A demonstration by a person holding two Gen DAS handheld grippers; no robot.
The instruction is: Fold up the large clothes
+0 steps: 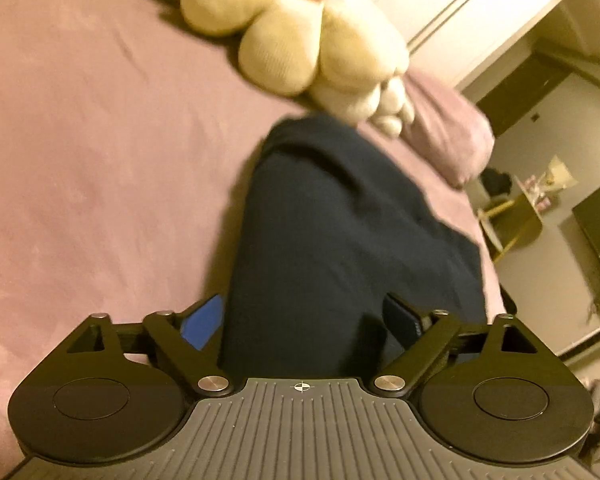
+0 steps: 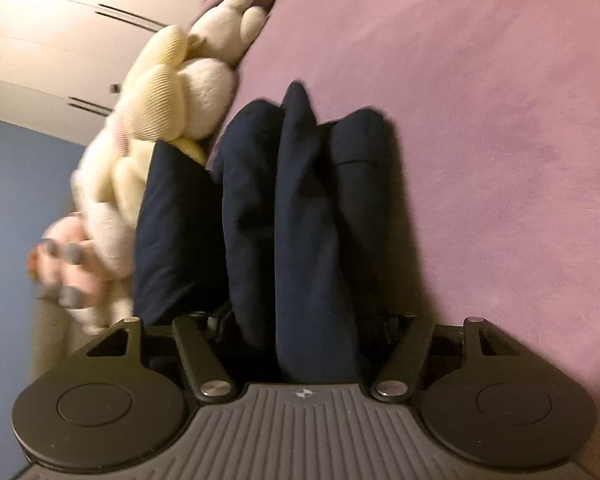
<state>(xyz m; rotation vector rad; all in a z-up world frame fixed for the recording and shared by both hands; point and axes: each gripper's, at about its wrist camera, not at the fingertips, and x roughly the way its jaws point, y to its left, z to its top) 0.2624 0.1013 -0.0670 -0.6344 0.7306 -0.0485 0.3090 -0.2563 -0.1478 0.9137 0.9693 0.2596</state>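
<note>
One dark navy garment (image 1: 340, 240) is seen on a bed (image 1: 100, 140) covered in mauve fabric, bunched into about four long folds in the right wrist view, near the bed's edge. One cream plush toy (image 1: 300, 40) is seen touching the garment's far end. One mauve pillow (image 1: 448, 132) lies beyond it. The left gripper (image 1: 306, 320) is shown with fingers spread; cloth lies between them, unpinched. The right gripper (image 2: 300, 328) has cloth filling the gap between its fingers; whether it is pinched cannot be told. One white wardrobe (image 2: 60, 40) stands behind.
</note>
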